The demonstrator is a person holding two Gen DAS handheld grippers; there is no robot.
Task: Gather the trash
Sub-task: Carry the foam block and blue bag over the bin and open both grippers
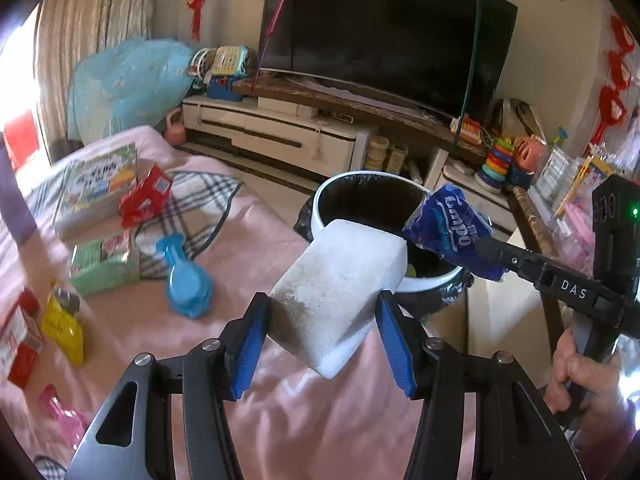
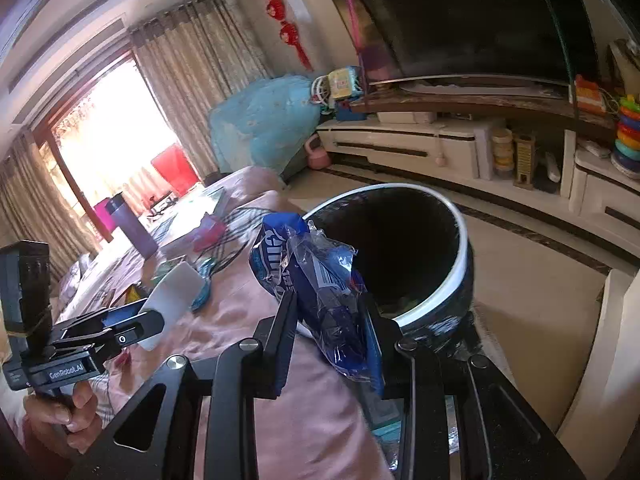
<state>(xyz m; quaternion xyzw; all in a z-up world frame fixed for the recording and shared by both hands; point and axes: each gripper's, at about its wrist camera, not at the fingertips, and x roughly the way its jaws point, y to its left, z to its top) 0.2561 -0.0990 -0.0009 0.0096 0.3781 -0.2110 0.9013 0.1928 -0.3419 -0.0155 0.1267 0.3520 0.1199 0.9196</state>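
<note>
My left gripper [image 1: 322,312] is shut on a white foam block [image 1: 340,284], held above the pink-covered bed next to the trash bin [image 1: 320,216], a white-rimmed bin with a black liner. My right gripper [image 2: 328,312] is shut on a crumpled blue plastic wrapper [image 2: 316,276] at the bin's [image 2: 460,256] near rim. The wrapper [image 1: 448,228] also shows in the left wrist view, over the bin's right edge. The foam block [image 2: 176,296] and left gripper show at the left of the right wrist view.
On the pink bedcover [image 1: 248,240] lie a red wrapper [image 1: 146,196], a green packet [image 1: 106,264], a blue plastic piece [image 1: 186,280], a yellow packet [image 1: 64,324] and a book [image 1: 100,184]. A TV [image 1: 384,36] on a white cabinet [image 1: 272,128] stands beyond, with toys [image 1: 500,160] at the right.
</note>
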